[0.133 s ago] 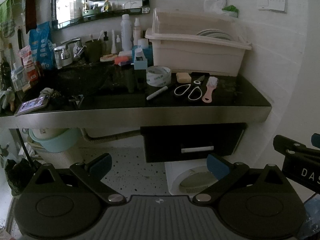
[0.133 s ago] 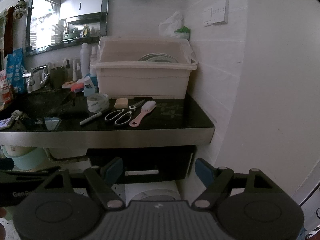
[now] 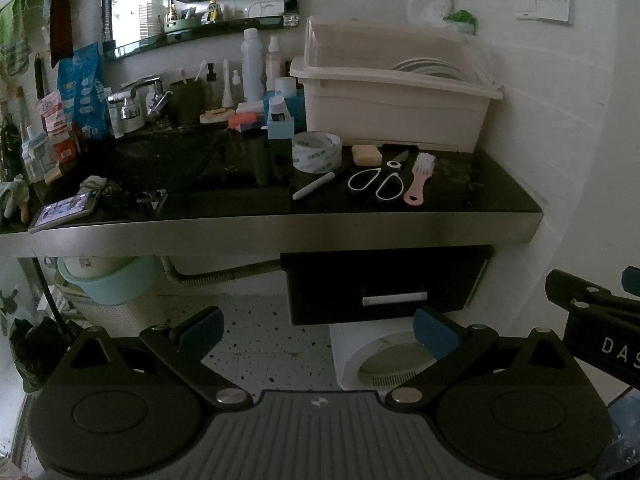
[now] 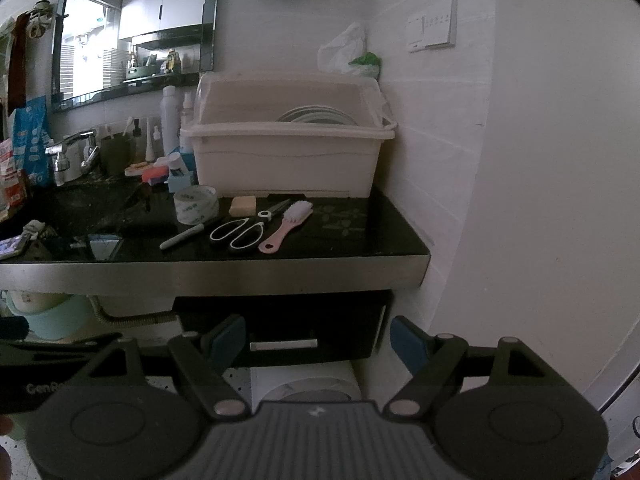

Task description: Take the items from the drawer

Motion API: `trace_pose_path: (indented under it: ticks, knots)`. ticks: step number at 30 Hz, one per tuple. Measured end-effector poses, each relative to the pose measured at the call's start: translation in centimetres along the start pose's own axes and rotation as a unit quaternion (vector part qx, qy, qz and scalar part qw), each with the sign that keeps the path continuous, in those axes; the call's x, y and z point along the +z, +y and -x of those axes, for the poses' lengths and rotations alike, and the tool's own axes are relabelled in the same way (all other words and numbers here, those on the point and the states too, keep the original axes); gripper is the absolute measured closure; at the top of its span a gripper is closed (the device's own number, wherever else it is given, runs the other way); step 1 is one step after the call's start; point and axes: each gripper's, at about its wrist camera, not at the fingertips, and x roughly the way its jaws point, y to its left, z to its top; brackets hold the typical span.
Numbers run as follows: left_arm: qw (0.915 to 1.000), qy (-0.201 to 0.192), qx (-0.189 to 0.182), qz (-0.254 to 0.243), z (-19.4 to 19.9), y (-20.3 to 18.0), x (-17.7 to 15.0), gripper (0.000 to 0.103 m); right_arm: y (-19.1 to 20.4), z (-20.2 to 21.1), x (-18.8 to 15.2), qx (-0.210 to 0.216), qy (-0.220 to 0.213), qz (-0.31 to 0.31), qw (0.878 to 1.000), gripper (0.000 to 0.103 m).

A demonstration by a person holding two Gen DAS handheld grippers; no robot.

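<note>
1. Both views are dim, with a cool grey cast.
2. The brightest patch is daylight in the wall-mounted rectangular mirror (image 4: 132, 28).
3. The glossy black stone countertop (image 3: 496, 196) shows faint reflections.
4. Deep shadow fills the black under-counter drawer (image 4: 320, 324).
5. Fisheye distortion bends straight edges; corners vignette to black.
6. Focus is fairly sharp, slightly grainy.

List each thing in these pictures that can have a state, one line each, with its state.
drawer: shut
left gripper: open, empty
right gripper: open, empty
scissors: blades closed, lying flat on the counter
dish box: lid raised, plates standing inside
phone: screen lit
tape roll: lying flat
</note>
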Motion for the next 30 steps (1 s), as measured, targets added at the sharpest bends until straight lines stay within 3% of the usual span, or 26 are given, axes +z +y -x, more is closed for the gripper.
trace_pose_path:
  ticks: [30]
  knots:
    - [1.0,-0.001,0.004,-0.008,0.25,-0.36,-0.77,0.001,-0.11,0.0,-0.31,0.001,0.008,0.0,1.0,0.023]
